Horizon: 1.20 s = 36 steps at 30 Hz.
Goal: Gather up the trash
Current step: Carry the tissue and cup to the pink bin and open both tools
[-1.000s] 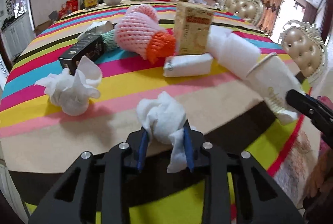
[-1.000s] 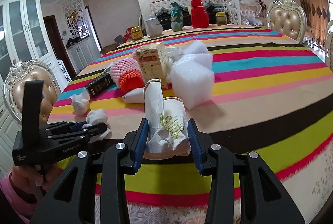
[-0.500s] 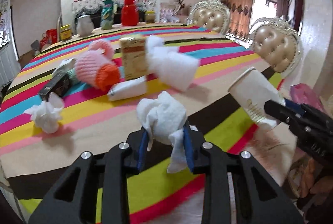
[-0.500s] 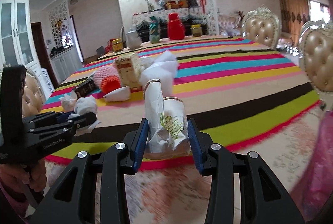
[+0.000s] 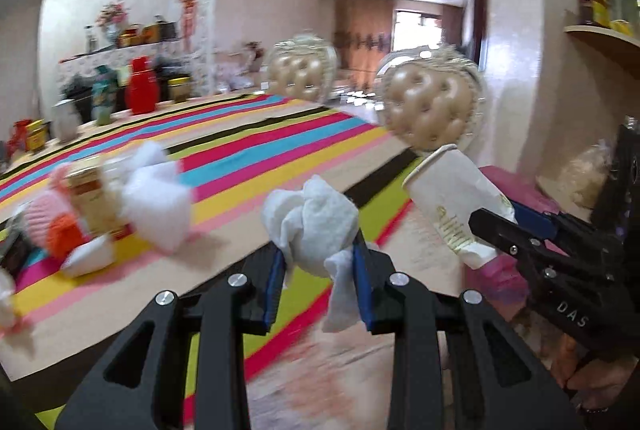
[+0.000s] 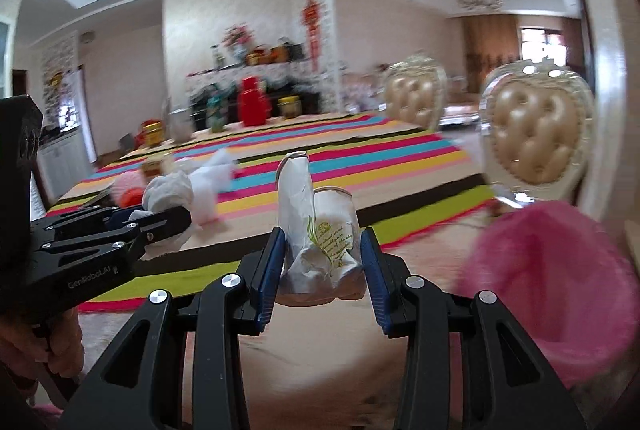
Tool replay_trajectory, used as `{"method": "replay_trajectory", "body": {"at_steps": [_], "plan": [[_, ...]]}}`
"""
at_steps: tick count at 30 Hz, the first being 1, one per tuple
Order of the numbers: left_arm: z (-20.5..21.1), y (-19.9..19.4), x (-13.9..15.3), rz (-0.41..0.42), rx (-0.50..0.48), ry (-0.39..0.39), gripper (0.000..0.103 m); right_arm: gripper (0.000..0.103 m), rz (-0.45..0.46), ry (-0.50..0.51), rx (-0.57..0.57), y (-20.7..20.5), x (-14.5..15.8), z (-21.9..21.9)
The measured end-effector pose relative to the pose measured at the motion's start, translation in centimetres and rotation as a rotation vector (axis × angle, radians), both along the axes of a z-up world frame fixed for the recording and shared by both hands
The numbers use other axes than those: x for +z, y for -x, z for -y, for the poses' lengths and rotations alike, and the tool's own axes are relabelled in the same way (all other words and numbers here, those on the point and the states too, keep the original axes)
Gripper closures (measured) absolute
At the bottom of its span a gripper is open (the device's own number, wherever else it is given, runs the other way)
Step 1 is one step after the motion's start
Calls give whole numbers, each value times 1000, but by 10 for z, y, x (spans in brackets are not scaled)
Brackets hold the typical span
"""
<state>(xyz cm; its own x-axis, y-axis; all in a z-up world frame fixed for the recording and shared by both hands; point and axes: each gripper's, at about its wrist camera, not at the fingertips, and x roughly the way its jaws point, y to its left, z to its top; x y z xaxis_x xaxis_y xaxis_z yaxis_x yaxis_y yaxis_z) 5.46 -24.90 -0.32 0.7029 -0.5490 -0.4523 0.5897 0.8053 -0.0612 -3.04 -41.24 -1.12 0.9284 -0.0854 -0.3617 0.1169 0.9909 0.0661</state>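
My left gripper is shut on a crumpled white tissue and holds it in the air off the table's corner; it also shows at the left of the right wrist view. My right gripper is shut on crushed white paper cups with green print; they also show in the left wrist view. A pink trash bag hangs open low on the right, just right of my right gripper.
The striped table holds a white foam sheet, a cardboard box, pink and orange fruit nets, and a red jug at the far end. Two padded chairs stand beside the table.
Both grippers have swung right, away from over the table toward its corner and the chairs, each still holding its load. The pink bag has come into the right wrist view.
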Motion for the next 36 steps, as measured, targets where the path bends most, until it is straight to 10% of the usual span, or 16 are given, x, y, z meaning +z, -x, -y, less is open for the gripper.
{"method": "replay_trajectory", "body": {"at_steps": [23,27,36], "plan": [[250,11,-8,-30,-543,26,65,63,-16,-126,-431,50,-36,208],[269,-6,-20,-102,-552,29,26,51,-12,-168,-427,44,-41,225],[195,-9,-8,27,-335,36,4,18,53,-99,-448,62,-27,195]]}}
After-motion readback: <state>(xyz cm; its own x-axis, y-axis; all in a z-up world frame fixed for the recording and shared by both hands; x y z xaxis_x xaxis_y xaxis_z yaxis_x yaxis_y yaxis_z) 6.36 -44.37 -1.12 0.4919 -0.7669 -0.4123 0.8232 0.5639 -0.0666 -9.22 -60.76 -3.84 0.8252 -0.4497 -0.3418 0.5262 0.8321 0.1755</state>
